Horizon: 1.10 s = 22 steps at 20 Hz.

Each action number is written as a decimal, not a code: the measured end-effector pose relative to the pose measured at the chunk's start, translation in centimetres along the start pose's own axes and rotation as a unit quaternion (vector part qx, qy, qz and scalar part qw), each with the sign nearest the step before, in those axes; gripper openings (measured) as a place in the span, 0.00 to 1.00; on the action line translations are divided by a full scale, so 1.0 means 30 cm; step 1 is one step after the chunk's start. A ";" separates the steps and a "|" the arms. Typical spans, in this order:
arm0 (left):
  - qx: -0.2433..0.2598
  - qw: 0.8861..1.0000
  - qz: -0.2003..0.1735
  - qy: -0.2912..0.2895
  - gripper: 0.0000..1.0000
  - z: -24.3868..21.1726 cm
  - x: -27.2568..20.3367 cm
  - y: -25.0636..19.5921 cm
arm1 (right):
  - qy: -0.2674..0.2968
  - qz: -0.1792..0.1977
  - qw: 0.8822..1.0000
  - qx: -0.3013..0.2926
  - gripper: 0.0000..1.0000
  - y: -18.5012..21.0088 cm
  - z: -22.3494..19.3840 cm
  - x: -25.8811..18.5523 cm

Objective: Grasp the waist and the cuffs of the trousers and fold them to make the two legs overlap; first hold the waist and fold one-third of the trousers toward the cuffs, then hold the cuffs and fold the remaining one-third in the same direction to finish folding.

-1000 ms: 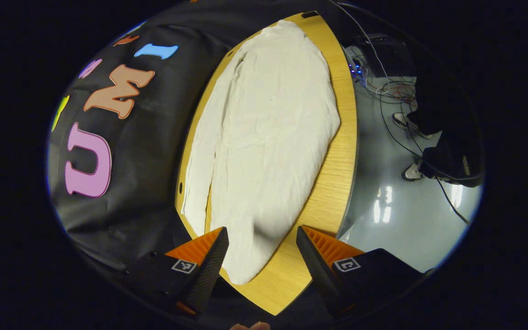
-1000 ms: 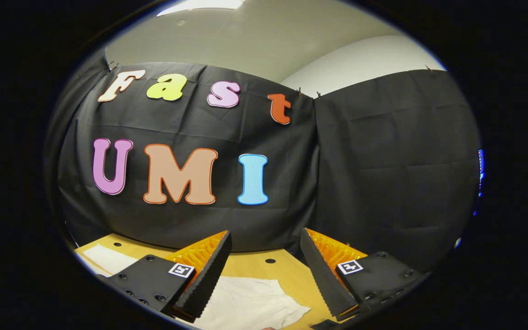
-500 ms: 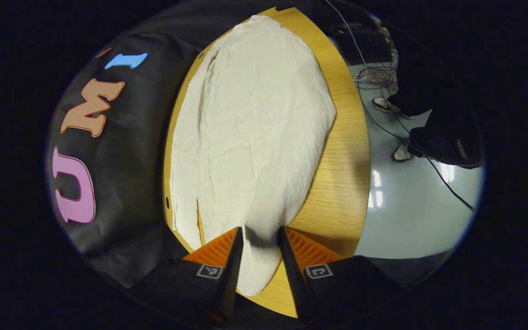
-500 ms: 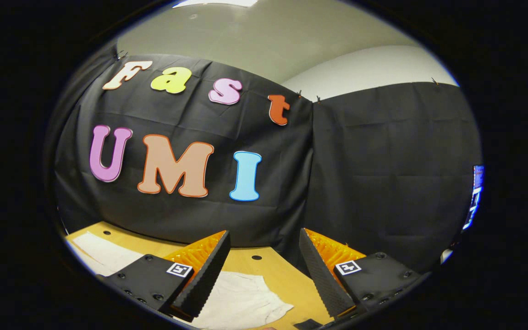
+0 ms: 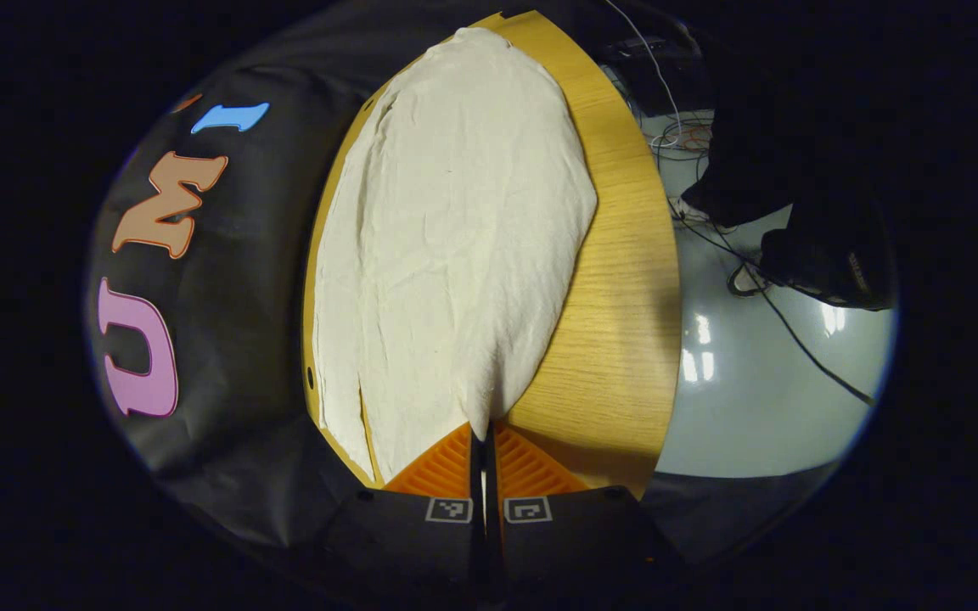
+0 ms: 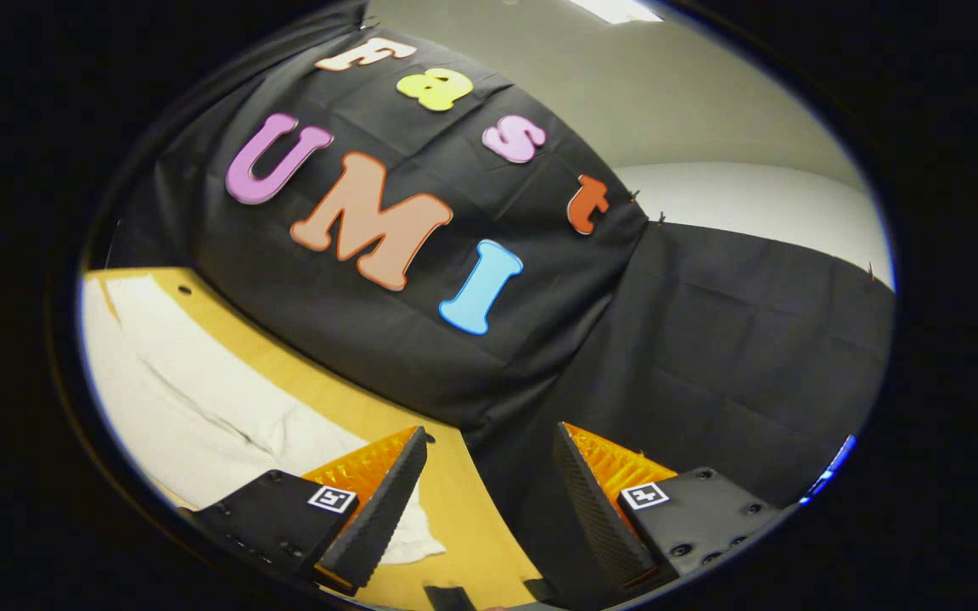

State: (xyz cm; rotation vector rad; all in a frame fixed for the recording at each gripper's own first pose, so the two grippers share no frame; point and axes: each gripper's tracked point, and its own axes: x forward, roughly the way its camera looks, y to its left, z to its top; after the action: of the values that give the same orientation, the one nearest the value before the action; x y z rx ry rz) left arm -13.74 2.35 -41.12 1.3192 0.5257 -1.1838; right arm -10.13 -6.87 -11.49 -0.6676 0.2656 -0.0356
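The left claw point(image 5: 482, 441) was wide apart a moment ago; now it has pinched together on the near end of the white trousers point(image 5: 455, 229), which stretch away ahead of it along the table point(image 5: 625, 280). The right claw point(image 6: 485, 501) stays apart, holding nothing, trousers to its left. Folding can begin.

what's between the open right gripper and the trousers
Bare wooden table fills the gap inside the right gripper; the trousers lie by one finger, seen in the right gripper view.
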 end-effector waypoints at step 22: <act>-0.052 0.996 -0.020 0.066 0.00 -0.022 0.024 0.023 | 0.086 0.332 0.854 -0.390 0.98 0.491 -0.832 0.044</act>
State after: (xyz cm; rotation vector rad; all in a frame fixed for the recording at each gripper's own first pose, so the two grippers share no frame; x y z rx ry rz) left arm -12.67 2.58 -41.58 1.3071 0.7029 -1.0923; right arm -15.98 -10.61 -39.67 -1.3535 0.6932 0.7194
